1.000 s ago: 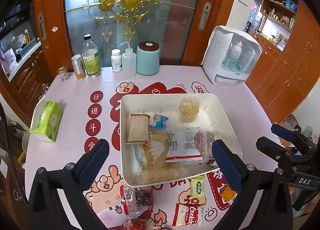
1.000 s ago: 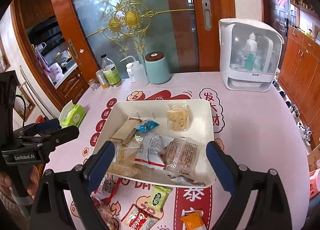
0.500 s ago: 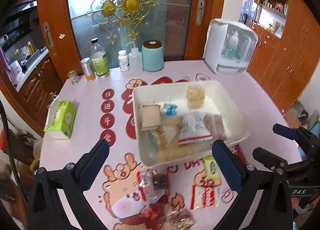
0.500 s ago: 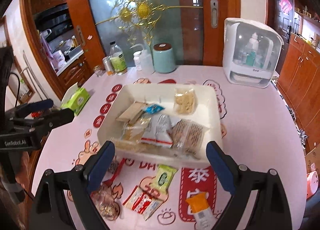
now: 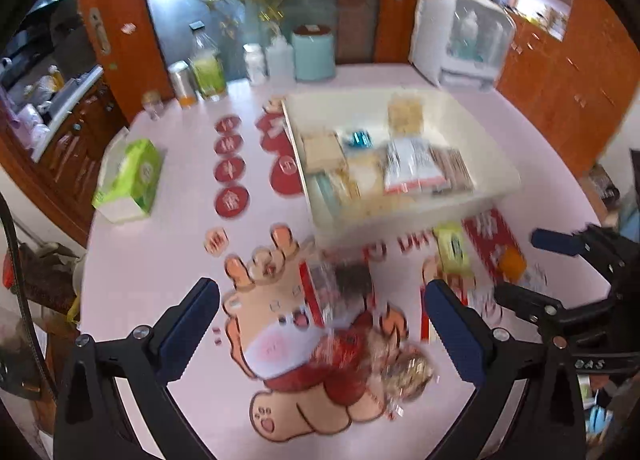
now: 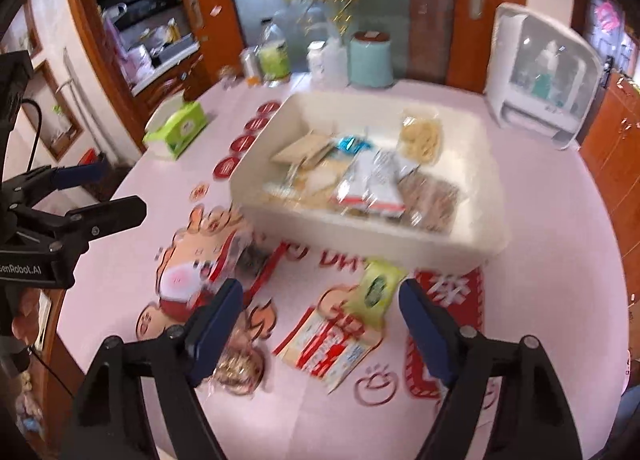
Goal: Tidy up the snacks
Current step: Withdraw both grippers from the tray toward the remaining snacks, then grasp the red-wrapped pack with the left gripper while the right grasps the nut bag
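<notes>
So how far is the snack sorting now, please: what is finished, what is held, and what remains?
Done: several packets lie inside the white tray. In hand: nothing; the left gripper and the right gripper are both open and empty above the table. Left: the green packet, the red and white packet, the orange packet and the blurred packets near the left gripper lie on the table outside the tray.

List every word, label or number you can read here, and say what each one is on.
"enRobot.AI", first letter cut off by the frame edge: on the left gripper body, right wrist view.
"DAS": on the right gripper body, left wrist view.
"DH": red letters on the tablecloth by the tray, partly hidden.
Chinese characters in the red circles: too blurred.
Snack packets and tissue pack: print blurred, unreadable.
</notes>
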### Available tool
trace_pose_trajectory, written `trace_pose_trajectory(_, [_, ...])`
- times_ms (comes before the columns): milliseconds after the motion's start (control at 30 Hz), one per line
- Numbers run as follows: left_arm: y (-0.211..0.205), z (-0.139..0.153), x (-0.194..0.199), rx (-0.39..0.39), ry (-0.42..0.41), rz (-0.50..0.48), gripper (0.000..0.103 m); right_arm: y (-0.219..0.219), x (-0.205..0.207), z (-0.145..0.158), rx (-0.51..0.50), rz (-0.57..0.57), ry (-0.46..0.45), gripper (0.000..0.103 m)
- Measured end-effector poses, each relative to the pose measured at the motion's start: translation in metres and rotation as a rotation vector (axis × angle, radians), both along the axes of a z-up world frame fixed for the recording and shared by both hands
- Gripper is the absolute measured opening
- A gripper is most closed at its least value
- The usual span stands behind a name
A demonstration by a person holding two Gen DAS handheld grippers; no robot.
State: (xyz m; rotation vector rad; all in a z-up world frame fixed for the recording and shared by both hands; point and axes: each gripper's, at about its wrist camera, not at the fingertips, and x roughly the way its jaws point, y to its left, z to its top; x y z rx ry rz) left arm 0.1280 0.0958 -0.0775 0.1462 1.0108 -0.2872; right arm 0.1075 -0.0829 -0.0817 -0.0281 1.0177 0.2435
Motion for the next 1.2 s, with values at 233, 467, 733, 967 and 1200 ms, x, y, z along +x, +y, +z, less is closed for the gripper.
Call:
trace_pose_trajectory(233, [0.007, -0.046, -0.017, 0.057, 0.093, -0.085, 0.102, 0.030, -0.013, -0.048, 0.041, 0.062, 0.151, 0.071])
trace_pose_trajectory(467, [0.012, -0.087, -0.020, 0.060, 0.197, -0.107, 0.102, 0.054, -0.023, -0.097, 0.085, 0.101, 0.300, 0.060])
trace_pose_trajectory(733, [0.006, -0.108, -0.019, 0.068, 0.241, -0.125, 0.102, 0.068, -0.026, -0.130, 0.139, 0.131, 0.377, 0.049])
trace_pose_trajectory(967, [-0.005, -0.118, -0.009, 0.064, 0.264, -0.125, 0.102, 0.059, -0.028, -0.128, 0.178, 0.138, 0.358, 0.039])
trace_pose_trajectory(1200, [-0.014, -0.135, 0.009, 0.030, 0.315, -0.080, 0.102, 0.031, -0.032, -0.123, 0.145, 0.097, 0.337, 0.039])
